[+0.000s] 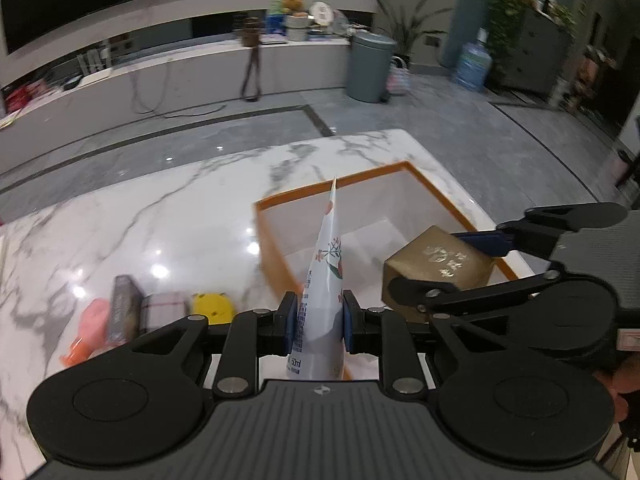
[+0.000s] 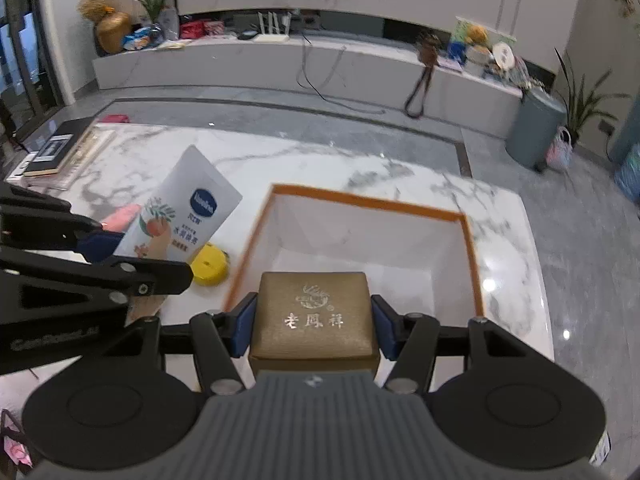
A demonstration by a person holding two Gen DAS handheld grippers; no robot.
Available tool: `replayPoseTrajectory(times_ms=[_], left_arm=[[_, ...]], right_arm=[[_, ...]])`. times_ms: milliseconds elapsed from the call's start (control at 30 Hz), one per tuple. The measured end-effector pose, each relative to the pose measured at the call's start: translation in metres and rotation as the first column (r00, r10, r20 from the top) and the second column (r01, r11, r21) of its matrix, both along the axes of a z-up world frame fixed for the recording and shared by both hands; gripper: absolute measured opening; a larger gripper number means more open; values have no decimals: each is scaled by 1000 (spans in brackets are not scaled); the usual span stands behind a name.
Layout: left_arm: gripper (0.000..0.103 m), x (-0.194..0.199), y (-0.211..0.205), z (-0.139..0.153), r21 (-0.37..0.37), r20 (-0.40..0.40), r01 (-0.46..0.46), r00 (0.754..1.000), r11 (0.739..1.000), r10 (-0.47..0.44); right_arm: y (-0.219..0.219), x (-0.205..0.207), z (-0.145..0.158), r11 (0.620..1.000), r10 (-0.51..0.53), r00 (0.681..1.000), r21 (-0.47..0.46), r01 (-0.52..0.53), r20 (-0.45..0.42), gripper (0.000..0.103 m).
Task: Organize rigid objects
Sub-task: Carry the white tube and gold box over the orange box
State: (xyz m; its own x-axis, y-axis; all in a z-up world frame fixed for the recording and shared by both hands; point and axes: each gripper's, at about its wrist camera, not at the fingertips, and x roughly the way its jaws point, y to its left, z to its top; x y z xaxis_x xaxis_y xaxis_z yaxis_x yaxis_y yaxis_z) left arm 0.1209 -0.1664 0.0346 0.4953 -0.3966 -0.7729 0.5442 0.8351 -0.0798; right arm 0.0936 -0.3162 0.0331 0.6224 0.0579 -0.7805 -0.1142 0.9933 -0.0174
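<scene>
Marble, white with grey veins, is covering the low table (image 2: pixel 400 168) that is filling the middle of both views, with a grey tiled floor and a long white media bench running behind it. On that tabletop an orange-rimmed white box (image 2: pixel 472 248) is sitting open, its inside bare where visible. Just left of the box, a small cluster is lying on the marble: a yellow round object (image 2: pixel 210 266), a dark upright booklet-like item (image 1: pixel 122 308), a checked cloth-like piece (image 1: pixel 166 306) and something pink (image 1: pixel 94 320), all blurred. Above the near edge of the box, the right gripper (image 2: pixel 312 326) is reaching forward and level, its blue pads pressing both sides of a gold square case (image 2: pixel 314 316) with Chinese lettering on the lid. Beside it to the left, the left gripper (image 1: pixel 318 320) is pointing forward over the box's near left corner, its jaws nearly closed and pinching the lower part of a white Vaseline tube (image 1: pixel 326 264). That tube is standing tilted, crimped end up, clear of the table. A bit of the person's right hand (image 1: pixel 622 384) is showing behind its gripper.
</scene>
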Motion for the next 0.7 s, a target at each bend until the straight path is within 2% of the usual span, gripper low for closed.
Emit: replayPoseTrajectory(times_ms=[367, 700], left_arm=[[25, 11, -40, -31, 82, -5, 104, 995, 991, -104], [24, 22, -52, -47, 89, -10, 149, 989, 985, -149]], right_arm=[[-36, 20, -45, 998, -48, 996, 44, 52, -74, 59], [-48, 38, -76, 995, -53, 991, 81, 64, -125, 59]])
